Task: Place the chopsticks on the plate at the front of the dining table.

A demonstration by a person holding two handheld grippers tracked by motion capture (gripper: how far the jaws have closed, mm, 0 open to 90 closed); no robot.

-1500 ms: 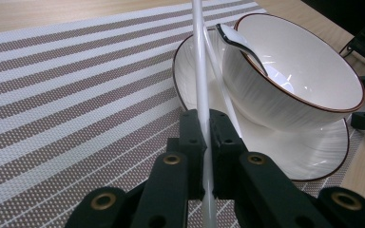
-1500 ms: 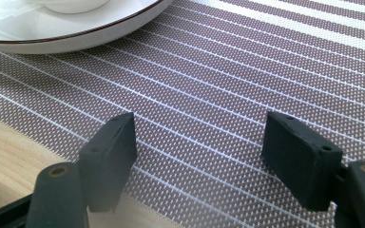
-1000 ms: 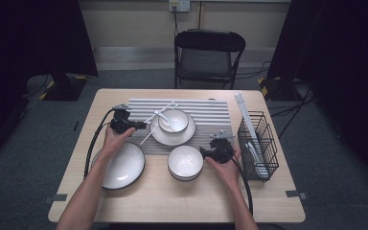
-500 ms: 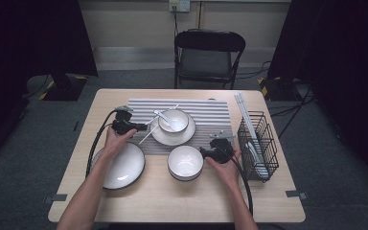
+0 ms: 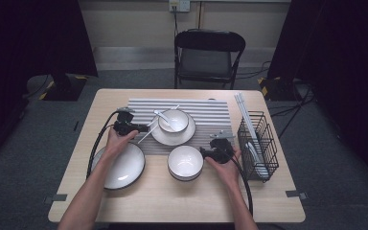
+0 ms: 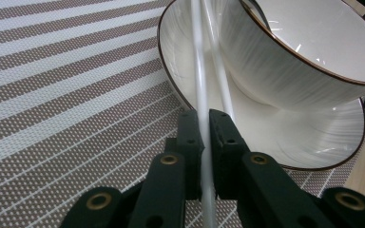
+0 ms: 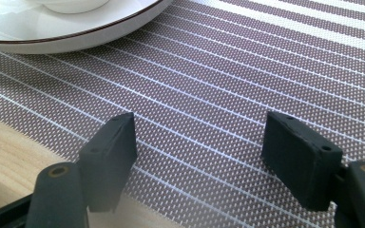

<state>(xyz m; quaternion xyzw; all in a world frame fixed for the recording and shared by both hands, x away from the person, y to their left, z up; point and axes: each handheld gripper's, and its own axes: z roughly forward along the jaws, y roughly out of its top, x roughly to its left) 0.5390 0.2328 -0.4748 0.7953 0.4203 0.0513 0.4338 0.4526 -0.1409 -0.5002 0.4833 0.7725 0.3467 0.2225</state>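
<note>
A pair of white chopsticks (image 5: 143,138) (image 6: 197,57) leans against the white plate (image 5: 172,138) (image 6: 285,137) that carries a white bowl (image 5: 174,120) (image 6: 309,42) with a spoon in it. My left gripper (image 5: 146,128) (image 6: 200,116) is shut on one chopstick, which runs straight up between the pads. Its jaws have just been opening a little, with the stick still between them. My right gripper (image 5: 205,152) (image 7: 202,137) stands open and holds nothing. It is low over the striped placemat (image 5: 206,115) (image 7: 247,76), beside a second white bowl (image 5: 185,162).
A dark-rimmed plate (image 5: 124,166) lies at the front left under the left hand. A black wire rack (image 5: 258,143) with white sticks laid across its top stands at the right edge. A folding chair (image 5: 208,52) is behind the table.
</note>
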